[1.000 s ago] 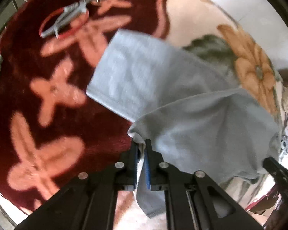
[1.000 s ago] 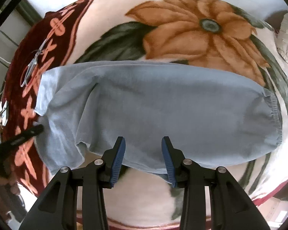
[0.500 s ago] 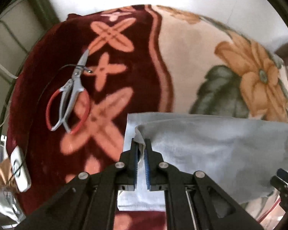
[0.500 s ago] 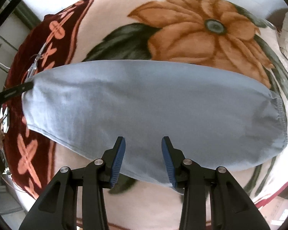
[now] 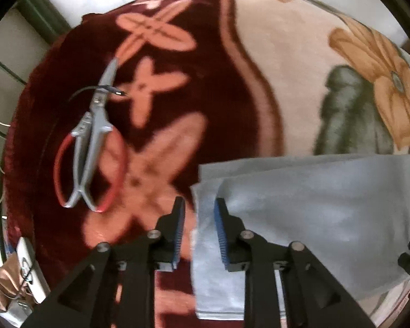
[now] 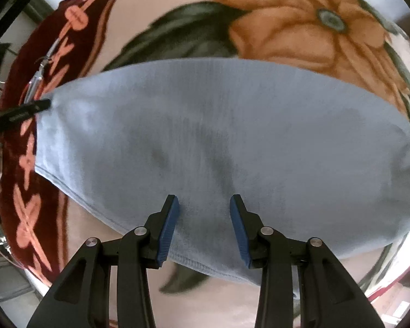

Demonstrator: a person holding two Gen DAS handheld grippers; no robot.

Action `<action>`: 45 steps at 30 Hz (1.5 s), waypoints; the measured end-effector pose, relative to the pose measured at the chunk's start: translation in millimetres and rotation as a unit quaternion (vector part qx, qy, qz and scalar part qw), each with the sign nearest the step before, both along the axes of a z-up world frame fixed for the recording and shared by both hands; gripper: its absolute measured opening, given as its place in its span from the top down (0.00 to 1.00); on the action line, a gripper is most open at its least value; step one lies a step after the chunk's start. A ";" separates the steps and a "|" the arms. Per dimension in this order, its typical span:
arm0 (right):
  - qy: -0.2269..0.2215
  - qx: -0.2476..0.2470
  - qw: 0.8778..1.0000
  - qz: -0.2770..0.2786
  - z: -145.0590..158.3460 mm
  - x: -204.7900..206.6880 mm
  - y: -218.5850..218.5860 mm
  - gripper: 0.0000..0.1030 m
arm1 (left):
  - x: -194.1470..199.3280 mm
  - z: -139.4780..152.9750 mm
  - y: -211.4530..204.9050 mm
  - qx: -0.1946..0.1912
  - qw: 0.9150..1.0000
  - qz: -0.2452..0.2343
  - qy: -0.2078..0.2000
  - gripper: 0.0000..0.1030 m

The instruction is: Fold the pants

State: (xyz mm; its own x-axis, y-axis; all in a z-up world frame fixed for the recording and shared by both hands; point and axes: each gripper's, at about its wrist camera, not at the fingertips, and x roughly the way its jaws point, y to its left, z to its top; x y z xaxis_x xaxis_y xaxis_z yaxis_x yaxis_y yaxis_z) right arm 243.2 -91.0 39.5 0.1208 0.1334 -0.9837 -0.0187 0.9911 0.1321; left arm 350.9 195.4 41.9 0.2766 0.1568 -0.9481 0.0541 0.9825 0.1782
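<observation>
The light grey-blue pants [image 6: 218, 142] lie folded flat on a floral blanket [image 6: 287, 22]. In the left wrist view the folded left end of the pants [image 5: 300, 213] lies stacked in layers. My left gripper [image 5: 198, 207] is open, its jaws either side of the corner edge of the cloth. My right gripper [image 6: 203, 205] is open just above the near edge of the pants, holding nothing. The left gripper's finger [image 6: 22, 112] shows at the pants' left end in the right wrist view.
Red-handled scissors [image 5: 90, 147] and a thin black cable [image 5: 95, 90] lie on the dark red border of the blanket [image 5: 218, 87], left of the pants. A white device [image 5: 30, 268] sits at the blanket's left edge. A wall runs behind.
My left gripper carried the pants corner to the left, laid the fold down and opened, letting go of the cloth. My right gripper stayed open and barely moved.
</observation>
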 end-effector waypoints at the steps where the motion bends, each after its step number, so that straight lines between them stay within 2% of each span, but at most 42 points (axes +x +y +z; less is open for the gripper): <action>1: 0.003 0.000 1.000 -0.002 -2.2 -0.1 0.5 0.61 | 0.2 3.2 5.3 -0.010 1.000 0.005 -0.001 0.75; 3: 0.005 0.002 1.000 -0.007 -2.9 -0.9 0.9 0.61 | -0.5 11.0 14.5 -0.040 0.999 0.012 -0.010 0.75; 6: 0.004 0.006 1.000 -0.013 -0.2 -3.3 2.4 0.61 | 0.0 18.2 20.8 -0.073 0.997 0.013 -0.010 0.67; 12: 0.005 0.006 1.000 -0.023 4.9 -11.0 5.6 0.61 | 10.8 10.4 18.8 -0.107 0.994 0.011 0.003 0.65; 15: 0.004 0.006 1.000 -0.028 7.0 -15.7 4.5 0.61 | 11.6 6.6 10.9 -0.115 0.993 0.002 0.010 0.65; 20: -0.002 0.013 0.999 -0.034 13.1 -14.4 1.3 0.61 | 16.4 1.5 9.4 -0.089 0.996 -0.006 0.016 0.65; 22: -0.014 0.009 0.999 -0.028 16.3 -6.3 0.1 0.61 | 16.7 -0.6 16.6 -0.098 0.995 0.008 0.019 0.61; 27: -0.036 0.005 0.999 -0.014 19.1 29.9 1.3 0.61 | 15.5 -6.7 24.2 -0.121 0.992 0.018 0.029 0.61; 32: -0.050 -0.013 0.998 0.045 18.2 71.3 10.7 0.61 | 14.7 -9.1 20.8 -0.147 0.989 0.015 0.032 0.61; 34: -0.050 -0.016 0.996 0.072 15.0 84.3 14.9 0.61 | 12.9 -8.5 18.0 -0.155 0.987 0.009 0.030 0.79; 37: -0.040 -0.011 0.992 0.116 8.9 99.3 22.7 0.61 | 11.1 -6.7 12.9 -0.162 0.986 0.002 0.025 0.89; 41: -0.019 0.015 0.987 0.160 4.2 114.1 27.8 0.61 | 8.9 0.1 11.0 -0.169 0.985 -0.011 0.018 0.90; 45: -0.012 0.013 0.979 0.202 0.5 123.8 37.2 0.61 | 5.4 3.7 7.8 -0.167 0.986 -0.022 0.013 0.91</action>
State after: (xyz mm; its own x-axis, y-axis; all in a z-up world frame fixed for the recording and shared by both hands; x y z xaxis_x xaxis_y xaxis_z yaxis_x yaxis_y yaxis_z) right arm 367.0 -53.7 40.0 0.0757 0.2004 -0.9768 -0.4128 0.8980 0.1523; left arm 356.3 203.2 45.6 0.2503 -0.1768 -0.9519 0.0973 0.9828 -0.1570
